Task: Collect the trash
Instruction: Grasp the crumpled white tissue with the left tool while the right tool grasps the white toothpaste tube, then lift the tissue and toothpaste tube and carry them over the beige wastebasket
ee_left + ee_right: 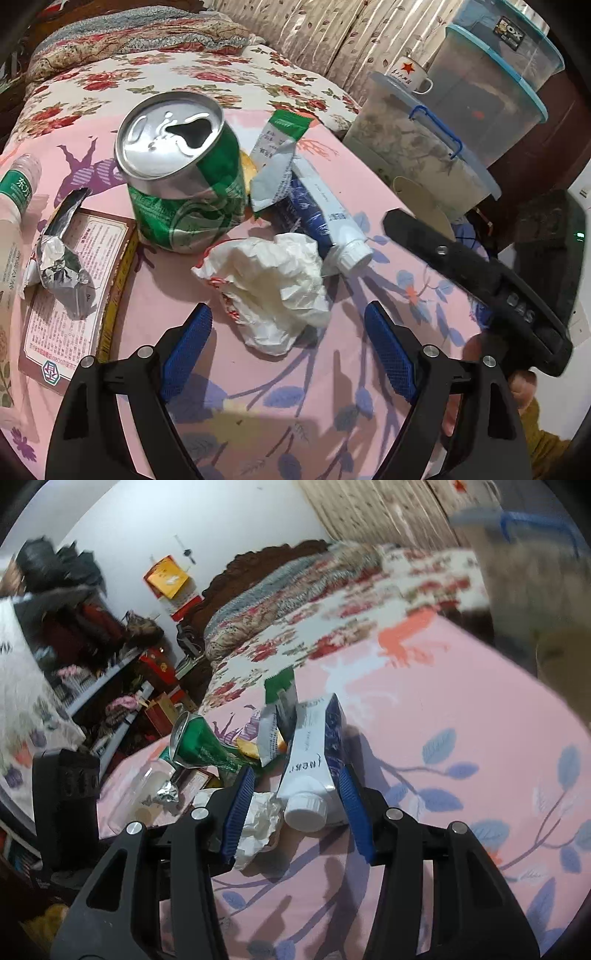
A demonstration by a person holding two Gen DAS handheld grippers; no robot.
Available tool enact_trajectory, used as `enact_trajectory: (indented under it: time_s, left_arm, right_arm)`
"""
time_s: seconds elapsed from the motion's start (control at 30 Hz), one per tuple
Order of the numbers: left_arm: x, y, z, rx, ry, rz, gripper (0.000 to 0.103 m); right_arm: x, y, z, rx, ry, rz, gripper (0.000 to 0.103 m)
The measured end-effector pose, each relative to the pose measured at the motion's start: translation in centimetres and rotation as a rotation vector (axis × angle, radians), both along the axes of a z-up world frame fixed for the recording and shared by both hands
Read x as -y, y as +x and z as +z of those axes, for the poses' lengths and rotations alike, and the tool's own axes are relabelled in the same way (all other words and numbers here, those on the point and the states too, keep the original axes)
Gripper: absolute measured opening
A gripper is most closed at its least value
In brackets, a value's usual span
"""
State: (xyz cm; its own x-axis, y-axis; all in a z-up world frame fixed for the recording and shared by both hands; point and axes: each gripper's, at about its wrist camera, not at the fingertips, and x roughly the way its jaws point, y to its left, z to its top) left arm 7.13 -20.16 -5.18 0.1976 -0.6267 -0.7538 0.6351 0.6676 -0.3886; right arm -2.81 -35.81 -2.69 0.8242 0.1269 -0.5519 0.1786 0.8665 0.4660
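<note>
The trash lies in a loose heap on the pink sheet of a bed, and places are given here from the green can.

The can is the largest piece, standing tilted with its side dented. It is judged light and thin-walled, likely to crumple further if squeezed hard; it is best taken across the body, below the rim, with the open top kept up in case of dregs.

Just right of the can lies the toothpaste tube, cap toward the camera. It is judged soft and partly flattened, with a slick skin; the stiff shoulder behind the cap is the surest hold. In the right wrist view the right gripper is seen with its fingers half spread on either side of the cap end, the tube between them, pads apparently not yet pressing.

In front of the can sits the crumpled white tissue, judged very light and squashy, to be pinched anywhere. The left gripper is held over it with fingers spread wide, nothing between the pads.

Left of the can a torn foil wrapper rests on a printed card; behind the tube a green and white sachet is propped. Both are judged flimsy and are best taken by an edge.
</note>
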Motion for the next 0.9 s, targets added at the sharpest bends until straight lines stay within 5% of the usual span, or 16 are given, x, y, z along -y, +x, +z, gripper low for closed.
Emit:
enact_trajectory:
  time_s: [0.17,0.2,0.23,0.33,0.43,0.5,0.57,0.77,0.9]
  left_arm:
    - [0.8,1.7,-0.5,-0.059,-0.024,0.031,0.078]
    - [0.9,1.9,-0.5,-0.046,-0.023,0.039,0.066]
    - [1.1,2.0,-0.7,-0.051,-0.013,0.035,0.040]
    - [0.2,1.5,-0.5,-0.080,-0.028,0.022,0.036]
    - [-1.9,-0.2,0.4,-0.075,-0.056,0.000,0.036]
    - [-3.3,-1.1,0.6,-0.095,-0.079,-0.011,0.036]
    - [-4.9,-1.9,0.8,-0.110,-0.096,-0.004,0.037]
    - [-8.0,-2.9,1.0,-0.138,-0.162,0.011,0.037]
    - [-8.5,-2.5,0.4,-0.254,-0.259,-0.012,0.037]
  right_arm:
    - [1.7,2.1,-1.3,-0.048,0.112,-0.020,0.056]
    - [1.9,2.5,-1.7,-0.058,0.122,-0.022,0.058]
    - [2.0,2.9,-2.1,-0.075,0.130,-0.028,0.060]
    - [1.6,3.8,-2.8,-0.103,0.163,-0.003,0.063]
    - [0.2,4.0,-2.7,-0.115,0.081,0.010,0.070]
    - [-0.8,4.6,-3.2,-0.171,-0.015,0.013,0.058]
    - [-0.9,4.0,-3.2,-0.164,-0.028,0.014,0.057]
    - [0.6,-3.0,-2.5,-0.097,0.045,-0.071,0.055]
    - [1.3,-8.0,-2.5,-0.082,0.055,-0.135,0.055]
